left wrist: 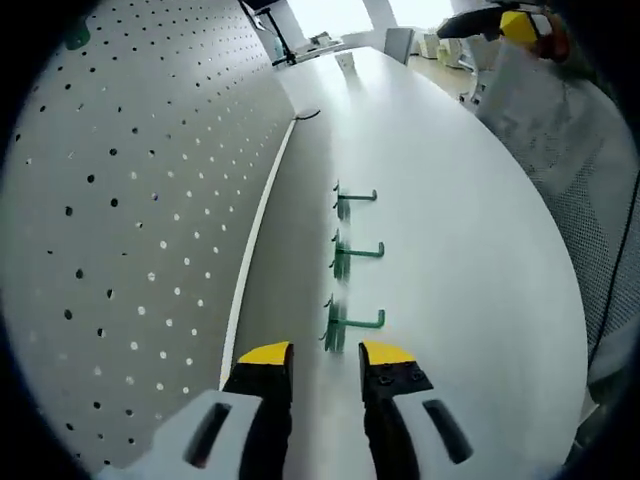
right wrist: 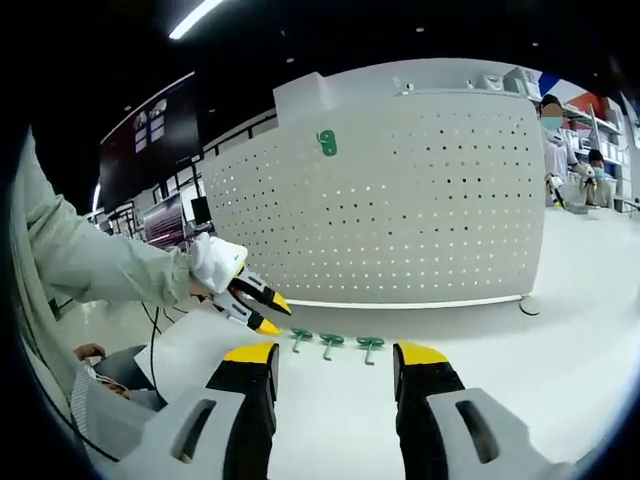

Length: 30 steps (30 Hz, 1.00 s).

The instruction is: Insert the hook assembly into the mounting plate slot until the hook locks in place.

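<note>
White table (left wrist: 450, 230), both claws (left wrist: 325, 355) (right wrist: 335, 355) wide open, empty.

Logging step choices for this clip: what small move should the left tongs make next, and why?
Probably ease the open left tongs forward and close on the nearest green hook: all three hooks lie loose on the table, none yet in the pegboard.

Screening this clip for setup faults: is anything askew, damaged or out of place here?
Nothing stands out. Three green hooks lie in a neat row on the white table before the upright pegboard, which already bears one green hook. Both grippers, left and right, are open and empty.
</note>
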Each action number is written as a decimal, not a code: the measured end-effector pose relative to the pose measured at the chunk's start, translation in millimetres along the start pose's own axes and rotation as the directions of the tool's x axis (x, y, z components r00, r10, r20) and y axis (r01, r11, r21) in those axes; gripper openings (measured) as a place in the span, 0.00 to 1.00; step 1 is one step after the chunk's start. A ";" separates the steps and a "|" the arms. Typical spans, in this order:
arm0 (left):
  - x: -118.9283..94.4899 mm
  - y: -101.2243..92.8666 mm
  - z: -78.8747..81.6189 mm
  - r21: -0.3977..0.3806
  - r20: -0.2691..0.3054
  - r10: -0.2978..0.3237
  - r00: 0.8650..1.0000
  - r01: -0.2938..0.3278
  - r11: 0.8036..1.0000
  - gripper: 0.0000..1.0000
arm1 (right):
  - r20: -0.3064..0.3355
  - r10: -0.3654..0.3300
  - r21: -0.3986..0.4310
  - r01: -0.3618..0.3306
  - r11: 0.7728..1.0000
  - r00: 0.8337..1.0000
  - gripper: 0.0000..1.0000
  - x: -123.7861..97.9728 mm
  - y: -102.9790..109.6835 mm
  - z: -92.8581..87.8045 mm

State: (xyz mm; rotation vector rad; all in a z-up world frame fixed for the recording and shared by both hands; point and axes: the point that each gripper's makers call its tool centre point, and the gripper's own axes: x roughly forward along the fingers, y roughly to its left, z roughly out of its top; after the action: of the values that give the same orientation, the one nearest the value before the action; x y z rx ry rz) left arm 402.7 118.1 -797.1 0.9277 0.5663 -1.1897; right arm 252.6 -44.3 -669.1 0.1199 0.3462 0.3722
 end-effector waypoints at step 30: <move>35.2 2.3 -5.7 0.092 -0.076 -0.134 0.988 0.140 0.986 0.10 | -0.003 -0.045 0.037 0.046 0.998 0.999 0.44 -0.6 -22.2 -1.3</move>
State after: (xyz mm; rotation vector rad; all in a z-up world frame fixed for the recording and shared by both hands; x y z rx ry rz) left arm 416.0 104.5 -827.4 1.0292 0.6411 -1.3218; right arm 259.1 -65.0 -674.0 0.1476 0.3572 0.3209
